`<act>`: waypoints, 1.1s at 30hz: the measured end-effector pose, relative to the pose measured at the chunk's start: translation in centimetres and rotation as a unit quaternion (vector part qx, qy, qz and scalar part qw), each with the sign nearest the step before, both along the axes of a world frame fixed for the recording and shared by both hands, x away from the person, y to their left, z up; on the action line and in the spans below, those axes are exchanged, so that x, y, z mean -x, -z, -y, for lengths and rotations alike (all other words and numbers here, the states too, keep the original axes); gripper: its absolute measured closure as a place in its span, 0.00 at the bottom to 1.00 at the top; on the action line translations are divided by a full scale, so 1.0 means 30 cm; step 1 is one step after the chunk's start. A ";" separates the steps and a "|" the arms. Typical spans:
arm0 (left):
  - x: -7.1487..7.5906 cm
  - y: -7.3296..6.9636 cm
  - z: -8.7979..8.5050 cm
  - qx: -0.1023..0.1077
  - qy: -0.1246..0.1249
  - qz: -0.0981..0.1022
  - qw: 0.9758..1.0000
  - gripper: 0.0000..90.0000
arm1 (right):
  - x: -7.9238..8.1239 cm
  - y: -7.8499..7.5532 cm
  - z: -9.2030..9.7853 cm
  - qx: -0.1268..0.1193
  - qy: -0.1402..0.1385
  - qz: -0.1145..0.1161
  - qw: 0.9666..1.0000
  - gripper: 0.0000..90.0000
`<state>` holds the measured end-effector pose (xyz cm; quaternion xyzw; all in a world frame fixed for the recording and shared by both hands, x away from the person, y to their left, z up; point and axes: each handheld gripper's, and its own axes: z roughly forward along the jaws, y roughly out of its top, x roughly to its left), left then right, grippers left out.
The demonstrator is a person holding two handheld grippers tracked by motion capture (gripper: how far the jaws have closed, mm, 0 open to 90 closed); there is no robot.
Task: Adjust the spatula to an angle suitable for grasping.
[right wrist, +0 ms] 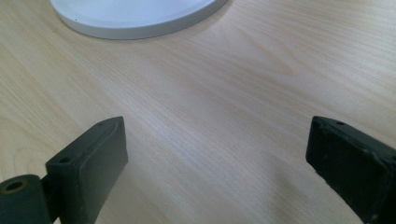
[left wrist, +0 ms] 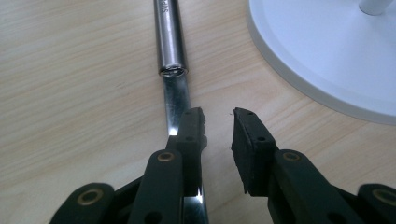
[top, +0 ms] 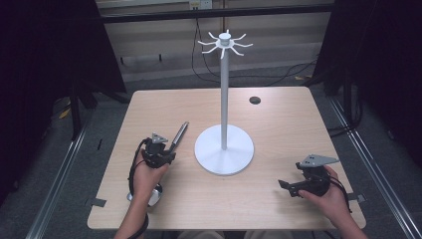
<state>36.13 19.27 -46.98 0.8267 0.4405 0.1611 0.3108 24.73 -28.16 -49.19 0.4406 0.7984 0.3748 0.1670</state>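
So, left gripper (left wrist: pixel 218 116) jaws slightly apart, nothing clamped; shiny steel utensil handle (left wrist: pixel 171 42) lies flat on light wooden table (left wrist: pixel 70 93), passing under left jaw, beside white round stand base (left wrist: pixel 327 56). Right gripper (right wrist: pixel 217 140) wide open.

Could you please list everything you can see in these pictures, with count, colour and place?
Table: one, light wood, centre of the high view.
Stand: one, white, round base mid-table, tall pole topped by a ring of hooks.
Metal utensil: one, silver, lying flat left of the stand's base, its flat neck running under the left claw.
Small disc: one, black, far side of the table.
Cables: several, black, on the floor behind the table.
Left claw: one, black, jaws a little apart, nothing between them.
Right claw: one, black, jaws wide apart above bare table.
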 end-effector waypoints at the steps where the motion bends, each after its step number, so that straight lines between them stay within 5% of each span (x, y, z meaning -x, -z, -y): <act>1: 0.000 -0.007 -0.011 -0.003 -0.006 -0.005 1.000 0.80 | 0.000 -0.001 0.001 0.001 0.001 0.000 1.000 0.05; 16: -0.030 -0.038 -0.038 -0.057 -0.036 -0.055 0.996 0.48 | -0.002 -0.011 0.003 -0.003 -0.001 0.006 1.000 0.05; 24: -0.046 -0.003 -0.022 -0.079 -0.034 -0.083 0.993 0.50 | 0.000 -0.014 0.008 -0.004 0.002 0.007 1.000 0.05; 33: -0.058 0.021 -0.013 -0.081 -0.032 -0.091 0.992 0.58 | -0.001 -0.014 0.010 -0.004 0.002 0.008 1.000 0.05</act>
